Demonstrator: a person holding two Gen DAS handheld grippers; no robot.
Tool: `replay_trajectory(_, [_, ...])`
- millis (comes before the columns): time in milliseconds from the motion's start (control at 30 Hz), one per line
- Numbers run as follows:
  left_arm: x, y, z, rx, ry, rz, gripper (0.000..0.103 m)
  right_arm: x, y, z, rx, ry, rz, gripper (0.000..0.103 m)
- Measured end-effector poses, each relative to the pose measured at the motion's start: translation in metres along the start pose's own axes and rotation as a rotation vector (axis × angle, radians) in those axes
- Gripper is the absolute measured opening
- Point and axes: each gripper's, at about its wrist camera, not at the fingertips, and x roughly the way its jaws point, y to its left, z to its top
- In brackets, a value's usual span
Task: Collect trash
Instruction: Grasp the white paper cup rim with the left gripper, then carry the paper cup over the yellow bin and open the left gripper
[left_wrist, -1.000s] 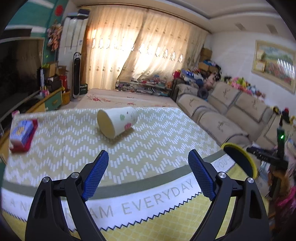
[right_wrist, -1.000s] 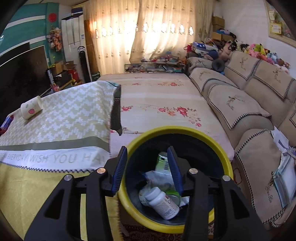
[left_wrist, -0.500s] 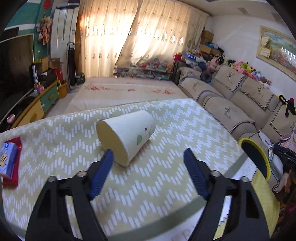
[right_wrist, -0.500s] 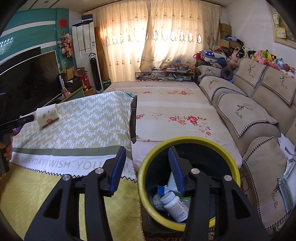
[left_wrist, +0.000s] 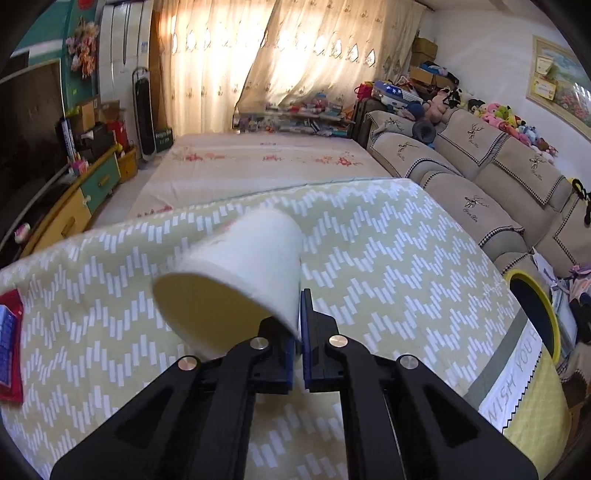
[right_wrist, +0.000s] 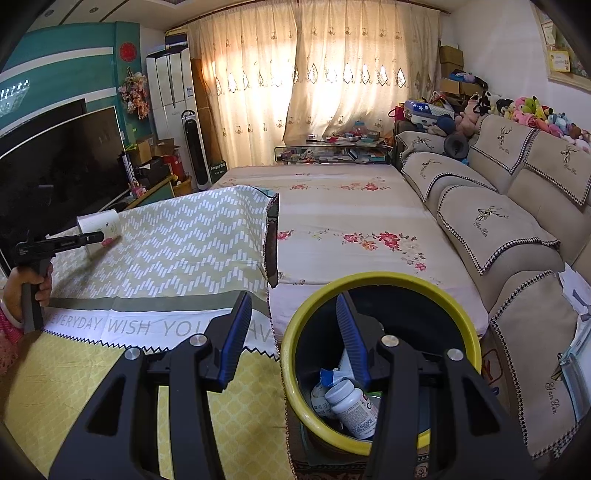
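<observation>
One bottle (right_wrist: 352, 408), right view only.

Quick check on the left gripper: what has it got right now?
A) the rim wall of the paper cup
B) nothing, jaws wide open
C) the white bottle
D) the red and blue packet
A: in the left wrist view the left gripper is shut on the paper cup, its blue pads pinching the cup's wall at the rim.

Right tongs (right_wrist: 291, 332) hang open above the yellow-rimmed bin (right_wrist: 469, 332) holding a white bottle (right_wrist: 351, 404)
</observation>
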Motion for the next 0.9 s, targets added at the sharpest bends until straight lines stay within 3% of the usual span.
replay_trajectory(167, [-0.032, -0.05, -0.001, 0.1, -0.057, -0.009, 0.004, -0.021, -0.014, -0.004, 0.006, -0.029, -0.014, 0.046])
replay_trajectory(400, [-0.063, -0.176, -0.004, 0.24, -0.039, -0.185, 0.004, -0.063, -0.051, -0.019, 0.013, -0.078, -0.165, 0.046])
replay_trajectory(600, [-0.042, -0.288, -0.016, 0.348, 0.054, -0.355, 0.004, -0.09, -0.088, -0.035, 0.068, -0.091, -0.24, 0.046])
replay_trajectory(733, [-0.021, -0.349, -0.025, 0.402, 0.115, -0.418, 0.004, -0.101, -0.106, -0.044, 0.099, -0.105, -0.264, 0.048])
replay_trajectory(900, [0.006, -0.403, -0.03, 0.44, 0.165, -0.435, 0.004, -0.111, -0.121, -0.051, 0.138, -0.121, -0.282, 0.049])
